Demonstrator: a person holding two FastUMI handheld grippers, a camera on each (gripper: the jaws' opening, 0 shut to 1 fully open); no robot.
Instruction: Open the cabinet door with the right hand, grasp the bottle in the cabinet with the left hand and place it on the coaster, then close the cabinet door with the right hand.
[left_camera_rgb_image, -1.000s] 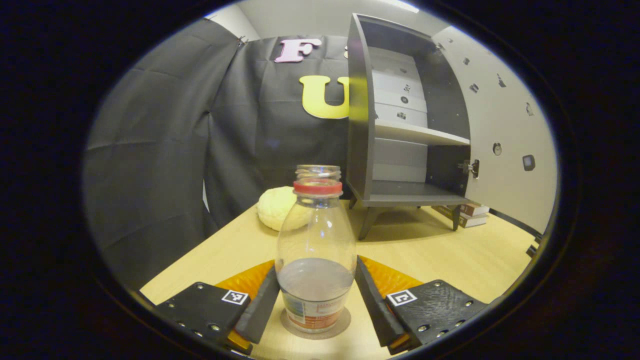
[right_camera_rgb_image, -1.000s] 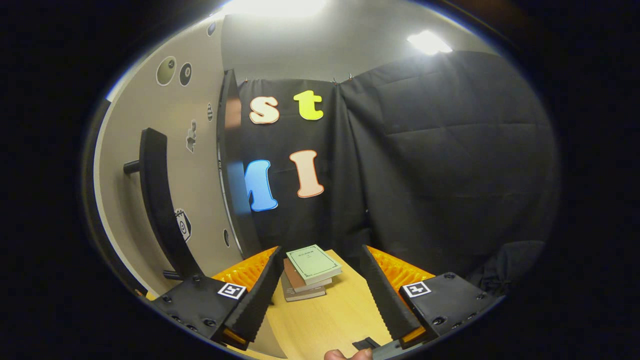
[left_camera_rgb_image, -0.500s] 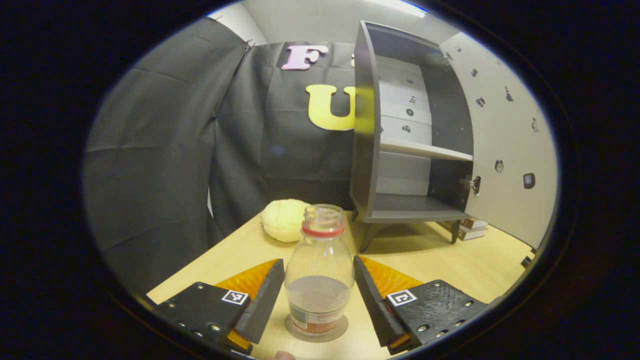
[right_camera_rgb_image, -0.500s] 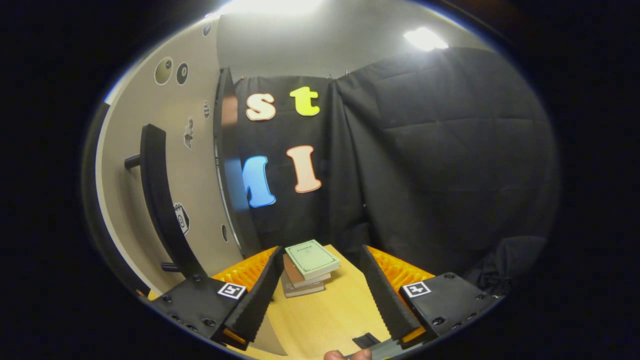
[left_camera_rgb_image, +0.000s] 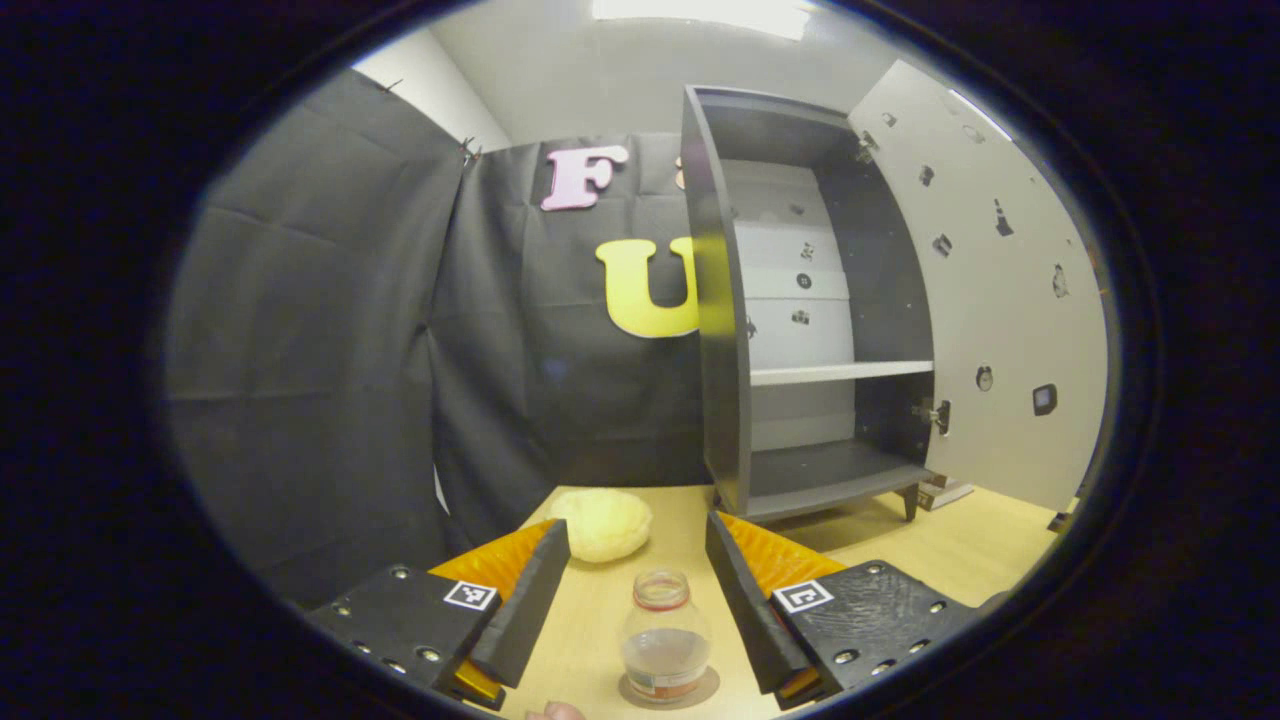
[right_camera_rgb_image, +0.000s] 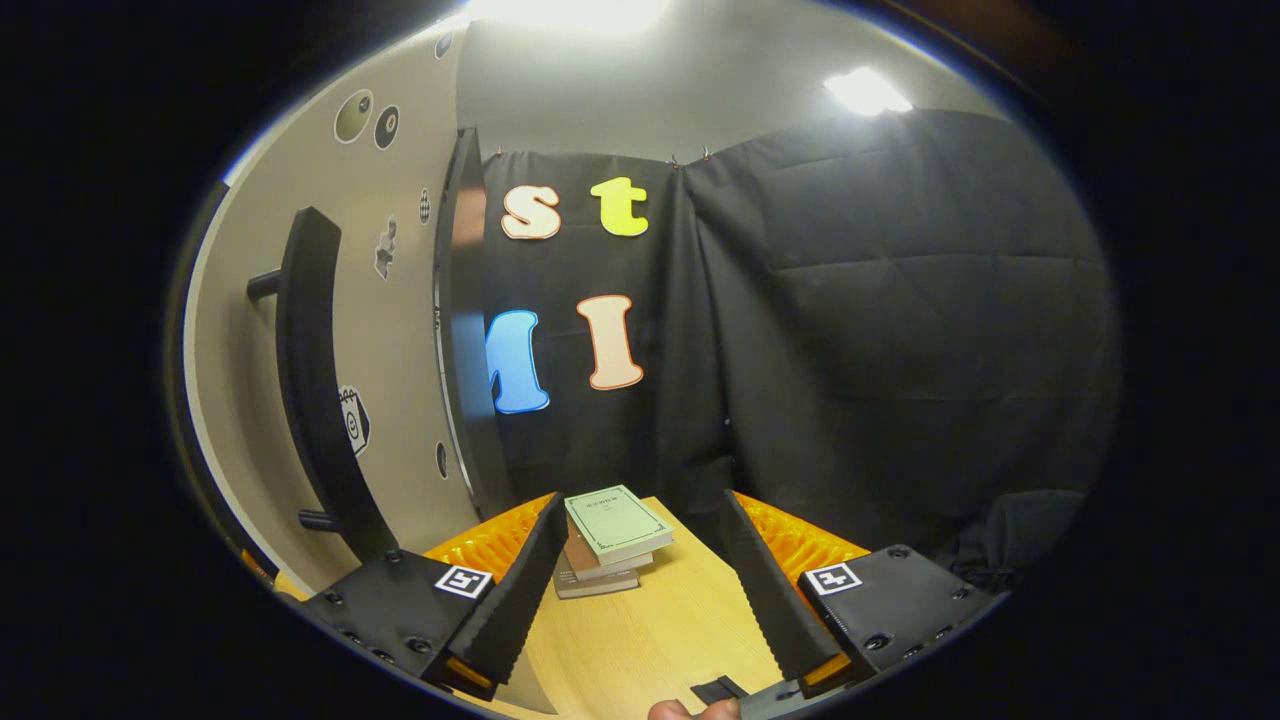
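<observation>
In the left gripper view, a clear bottle (left_camera_rgb_image: 665, 637) with a red neck ring and a little liquid stands upright on a round brown coaster (left_camera_rgb_image: 700, 691) on the wooden table. My left gripper (left_camera_rgb_image: 637, 590) is open, its fingers apart from the bottle on either side and drawn back above it. Behind stands the dark cabinet (left_camera_rgb_image: 812, 300) with its pale door (left_camera_rgb_image: 1000, 290) swung wide open and its shelves bare. In the right gripper view, my right gripper (right_camera_rgb_image: 640, 580) is open and holds nothing. The door's long black handle (right_camera_rgb_image: 312, 380) is close on its left.
A pale yellow round object (left_camera_rgb_image: 600, 523) lies on the table left of the cabinet. A stack of books (right_camera_rgb_image: 605, 540) sits on the table beyond the right gripper. A fingertip (right_camera_rgb_image: 672, 710) shows at the bottom edge.
My left gripper has pulled back and up from the bottle, which stays standing on the coaster and now looks smaller. My right gripper has shifted only slightly beside the door handle.
</observation>
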